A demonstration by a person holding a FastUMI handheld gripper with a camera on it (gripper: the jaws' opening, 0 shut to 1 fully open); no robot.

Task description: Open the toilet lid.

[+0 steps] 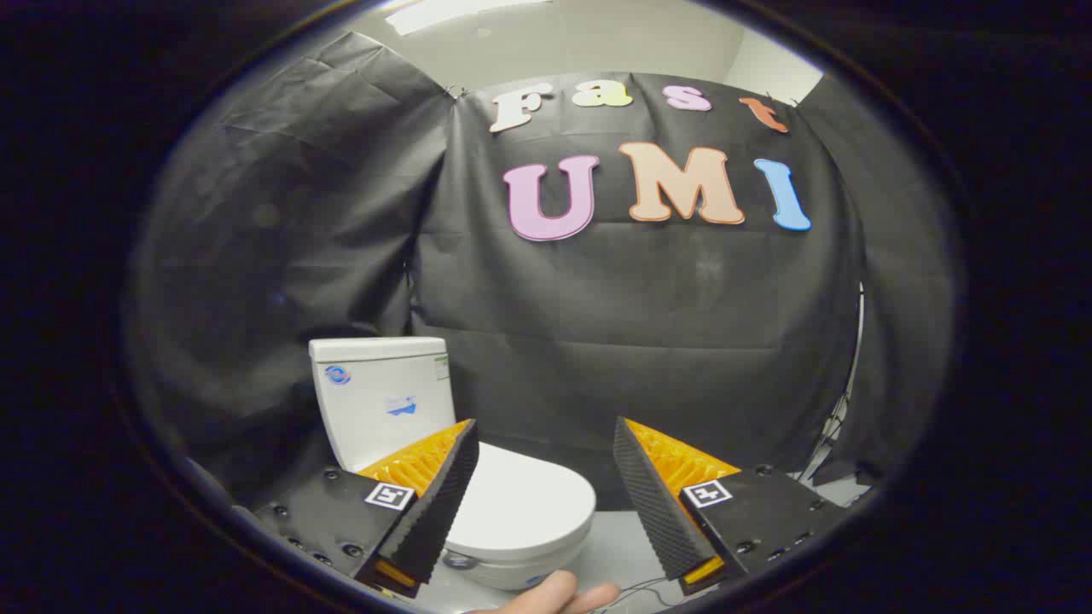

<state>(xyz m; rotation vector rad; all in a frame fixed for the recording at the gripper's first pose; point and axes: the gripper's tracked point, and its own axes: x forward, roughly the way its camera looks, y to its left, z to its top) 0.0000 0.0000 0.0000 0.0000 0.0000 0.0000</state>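
Black cloth wall [648, 324] hangs behind everything, w/ pale ceiling above. White toilet [478, 477] stands on the grey floor [618, 546] against that cloth, ahead of the gripper [546, 452] & nearer its left finger, which overlaps it. Tank [380, 396] upright at back (stickers on front). Toilet lid [520, 503] down, closed flat over the bowl, partly behind left finger. Gripper fingers spread wide apart, holding nothing, not touching lid. Hand [554, 597] just below, fingertips visible.
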